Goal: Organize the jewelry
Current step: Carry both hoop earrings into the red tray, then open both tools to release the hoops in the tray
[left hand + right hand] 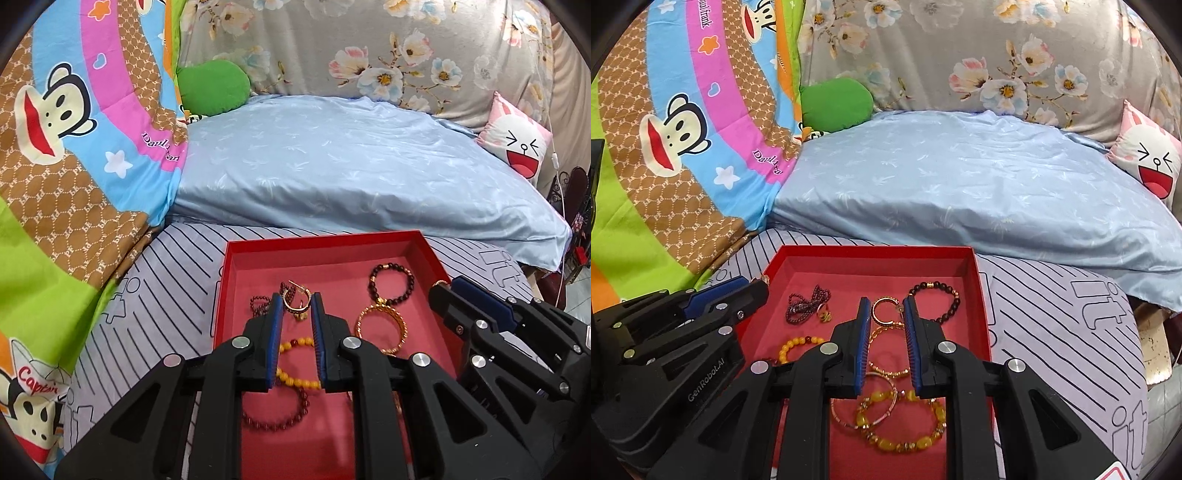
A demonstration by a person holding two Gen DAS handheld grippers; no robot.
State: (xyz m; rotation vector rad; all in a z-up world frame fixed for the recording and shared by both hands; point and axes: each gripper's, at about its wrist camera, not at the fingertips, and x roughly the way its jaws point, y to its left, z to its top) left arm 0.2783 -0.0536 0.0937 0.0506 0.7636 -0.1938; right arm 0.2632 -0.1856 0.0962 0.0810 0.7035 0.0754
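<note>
A shallow red tray [321,240] [871,252] lies on the striped bed sheet and holds several pieces of jewelry. My left gripper [297,302] is open and empty above the tray; a gold open ring [297,301] lies past its tips. A dark bead bracelet [391,282], a gold bangle [382,325], a yellow bead bracelet [295,373] and a dark red bead bracelet [277,417] lie around it. My right gripper [886,306] is open and empty above the gold ring [884,310]. A dark red necklace [805,301] and a yellow bead bracelet [901,424] lie near it.
A light blue pillow [351,166] lies behind the tray. A cartoon monkey blanket [74,147] is piled at the left. A green cushion [212,88] and a pink face cushion [517,140] sit at the back. The bed edge drops off at the right [1156,369].
</note>
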